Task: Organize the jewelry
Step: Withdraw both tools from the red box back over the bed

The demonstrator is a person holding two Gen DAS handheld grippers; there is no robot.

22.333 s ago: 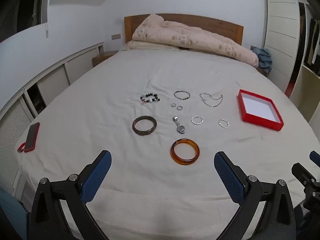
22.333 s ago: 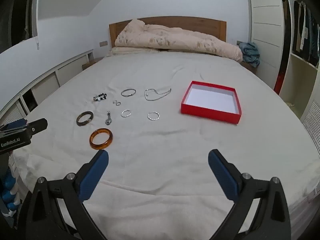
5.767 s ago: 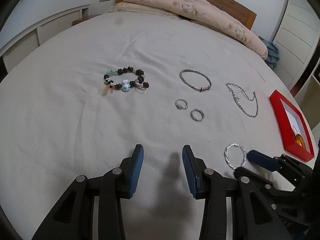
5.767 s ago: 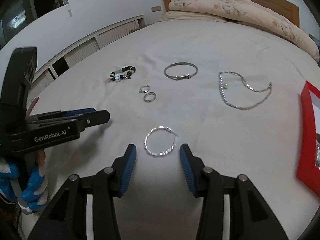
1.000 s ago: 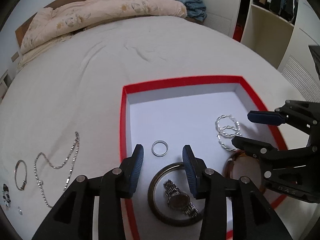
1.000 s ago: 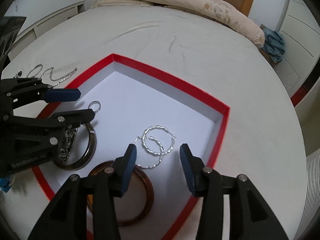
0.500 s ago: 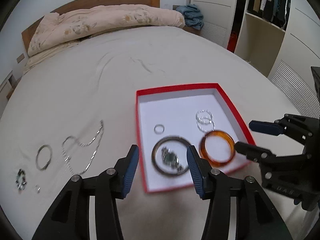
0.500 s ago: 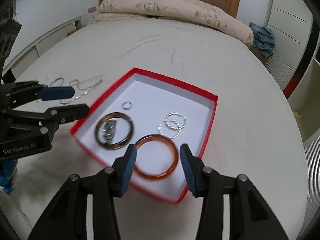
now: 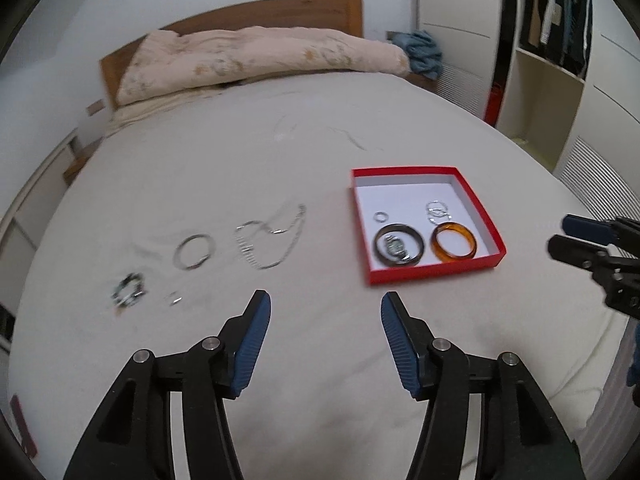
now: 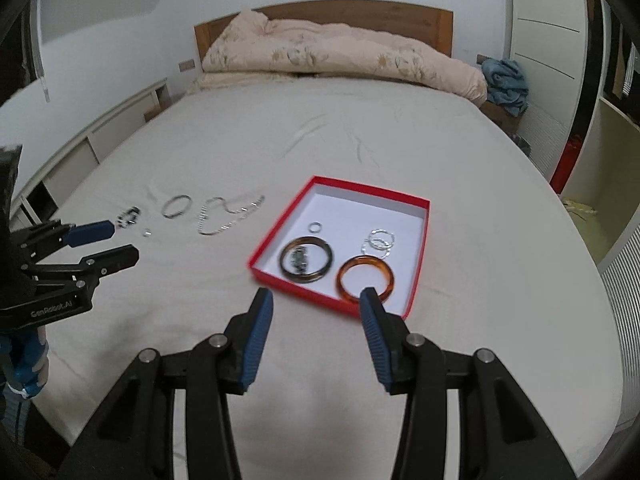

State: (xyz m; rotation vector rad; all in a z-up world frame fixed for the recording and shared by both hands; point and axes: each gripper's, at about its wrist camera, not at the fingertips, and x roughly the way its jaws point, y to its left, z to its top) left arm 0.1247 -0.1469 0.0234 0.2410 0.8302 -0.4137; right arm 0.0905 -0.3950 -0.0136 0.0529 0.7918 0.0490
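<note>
Both my grippers hang above the bed (image 9: 320,140), empty. The left gripper (image 9: 325,312) has its blue ribbed pads spread wide; the right gripper (image 10: 316,308) is spread too, nothing between its pads.

The red box (image 10: 424,232), a shallow square tray with a white floor, sits on the sheet right of centre. Inside it: an amber bangle (image 10: 367,279), glossy and translucent; a dark bangle (image 10: 306,259) ringing a metal watch (image 9: 396,247); two thin twisted silver hoops (image 10: 379,242), overlapping; and one small plain ring (image 10: 315,227).

I'd call this between picks, roughly half done. Out on the sheet, well left of the box: a silver chain (image 9: 272,236) lying in loose loops, a thin silver bangle (image 9: 195,251), a beaded bracelet (image 9: 128,294), blurred, and a tiny ring (image 9: 174,299) just beside it.

Next, I reckon, is the chain or the thin bangle, both nearest my left gripper. The chain is limp and will sag, so pinch a bunched stretch. The bangle lies flat on soft fabric; pads must press into the sheet to catch its edge.
</note>
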